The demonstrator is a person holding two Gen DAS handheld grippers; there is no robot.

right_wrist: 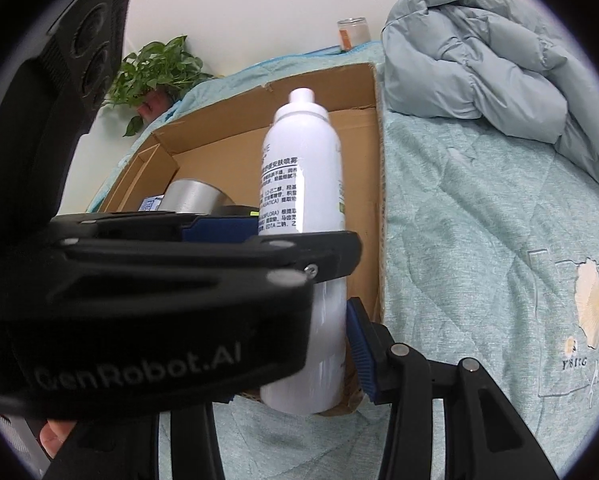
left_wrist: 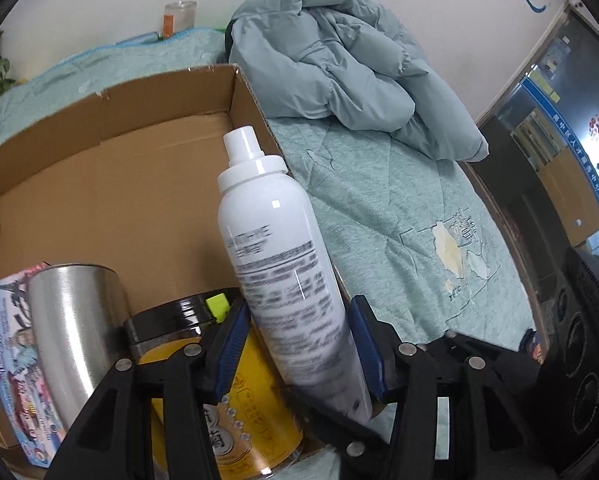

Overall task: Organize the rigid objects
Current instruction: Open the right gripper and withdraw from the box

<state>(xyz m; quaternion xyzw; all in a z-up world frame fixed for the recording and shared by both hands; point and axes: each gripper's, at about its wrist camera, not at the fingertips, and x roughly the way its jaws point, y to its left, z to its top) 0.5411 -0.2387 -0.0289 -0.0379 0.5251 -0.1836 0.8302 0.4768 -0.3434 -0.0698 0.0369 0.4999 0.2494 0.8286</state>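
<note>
A white spray bottle [left_wrist: 283,248] with a white cap stands tilted over the near right corner of an open cardboard box [left_wrist: 99,168]. My left gripper [left_wrist: 299,344] is shut on the bottle's lower half, with a blue pad on each side. In the right wrist view the left gripper [right_wrist: 299,240] crosses in front of the spray bottle [right_wrist: 299,168] at mid height. Below it, my right gripper [right_wrist: 323,340] holds the bottle near its base. Its right pad [right_wrist: 359,348] lies against the bottle, and its left finger is hidden behind the left gripper.
In the box stand a steel cup [left_wrist: 71,320], a black-lidded jar with a yellow label [left_wrist: 235,400] and a colourful carton [left_wrist: 7,360]. The box sits on a teal quilt [left_wrist: 379,208]. A grey-blue padded jacket [left_wrist: 339,60] lies behind, with a plant [right_wrist: 155,68] and a glass jar [left_wrist: 179,16] by the wall.
</note>
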